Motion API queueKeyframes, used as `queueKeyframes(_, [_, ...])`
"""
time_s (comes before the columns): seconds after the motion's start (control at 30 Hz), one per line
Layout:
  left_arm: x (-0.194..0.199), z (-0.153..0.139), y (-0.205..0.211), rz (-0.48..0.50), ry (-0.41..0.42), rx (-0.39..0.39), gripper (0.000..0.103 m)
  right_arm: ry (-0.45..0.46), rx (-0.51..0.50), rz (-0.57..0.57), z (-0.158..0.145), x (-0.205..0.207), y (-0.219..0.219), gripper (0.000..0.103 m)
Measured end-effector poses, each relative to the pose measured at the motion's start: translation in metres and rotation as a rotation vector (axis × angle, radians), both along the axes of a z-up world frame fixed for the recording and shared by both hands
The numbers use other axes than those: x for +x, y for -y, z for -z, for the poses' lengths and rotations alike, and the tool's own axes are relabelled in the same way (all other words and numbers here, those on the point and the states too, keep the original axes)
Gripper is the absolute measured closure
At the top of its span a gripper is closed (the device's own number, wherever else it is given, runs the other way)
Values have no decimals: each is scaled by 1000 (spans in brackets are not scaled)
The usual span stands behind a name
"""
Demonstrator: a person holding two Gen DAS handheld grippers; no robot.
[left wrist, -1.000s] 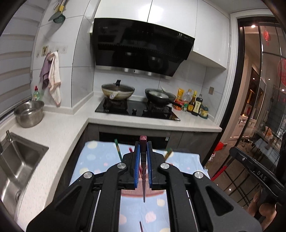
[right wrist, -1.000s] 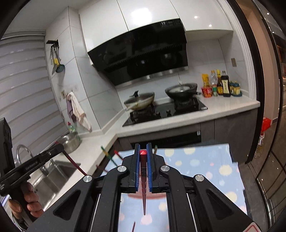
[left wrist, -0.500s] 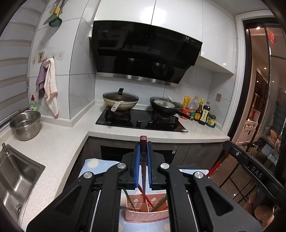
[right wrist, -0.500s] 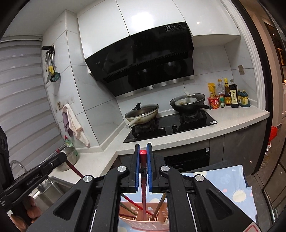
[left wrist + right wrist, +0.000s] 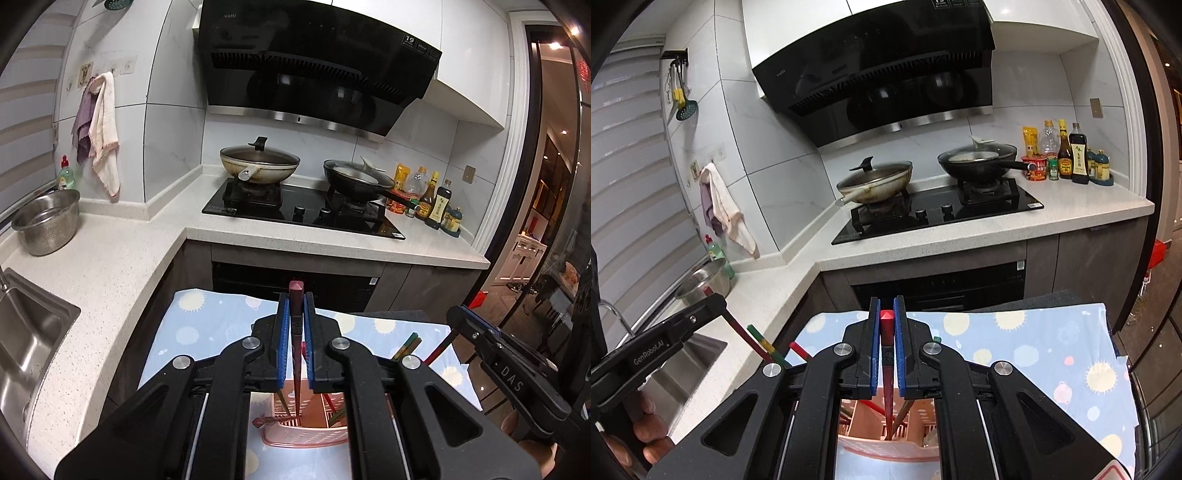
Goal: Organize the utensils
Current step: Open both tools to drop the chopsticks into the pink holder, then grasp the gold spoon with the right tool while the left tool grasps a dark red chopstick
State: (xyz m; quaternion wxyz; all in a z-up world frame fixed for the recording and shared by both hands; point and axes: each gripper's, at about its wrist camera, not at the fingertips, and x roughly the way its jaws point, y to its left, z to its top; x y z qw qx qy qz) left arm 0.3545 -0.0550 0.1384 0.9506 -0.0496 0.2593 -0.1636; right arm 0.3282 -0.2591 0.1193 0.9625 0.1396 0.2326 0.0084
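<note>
My left gripper (image 5: 296,299) is shut on a dark red chopstick (image 5: 296,343) held upright, its lower end reaching into a pink perforated utensil holder (image 5: 306,435). My right gripper (image 5: 887,306) is shut on a red chopstick (image 5: 886,354), whose tip is also down in the pink holder (image 5: 882,446). Several other chopsticks stand in the holder, among them a green and yellow one (image 5: 767,347). The holder stands on a blue dotted cloth (image 5: 207,332). The right gripper shows at the right of the left wrist view (image 5: 458,317), the left gripper at the left of the right wrist view (image 5: 716,306).
A white counter (image 5: 110,258) wraps round with a sink (image 5: 26,339) at left, a steel bowl (image 5: 48,221), and a black hob (image 5: 306,214) bearing two pans. Sauce bottles (image 5: 432,203) stand at the hob's right. A doorway (image 5: 546,221) opens at right.
Both grippers have tipped from looking down at the cloth to looking ahead, then sunk lower, so both chopsticks now stand upright with their tips in the pink holder.
</note>
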Motion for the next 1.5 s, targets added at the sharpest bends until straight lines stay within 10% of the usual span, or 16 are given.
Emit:
queueKeyframes(0.3, [6, 9, -2, -5, -35, -6, 95, -20, 2, 17, 12, 0, 3, 86])
queueKeyframes(0.37, [6, 10, -3, -27, -40, 1, 65, -12, 1, 29, 12, -4, 4, 78])
queueKeyframes(0.43, [3, 10, -5, -47, -30, -1, 56, -8, 2, 30, 12, -7, 5, 74])
queueKeyframes(1.1, [-41, 13, -13, -34, -21, 24, 56, -49, -40, 4, 22, -59, -7, 73])
queueKeyframes(1.5, [-102, 64, -22, -15, -116, 64, 56, -172, -72, -52, 72, -136, -31, 73])
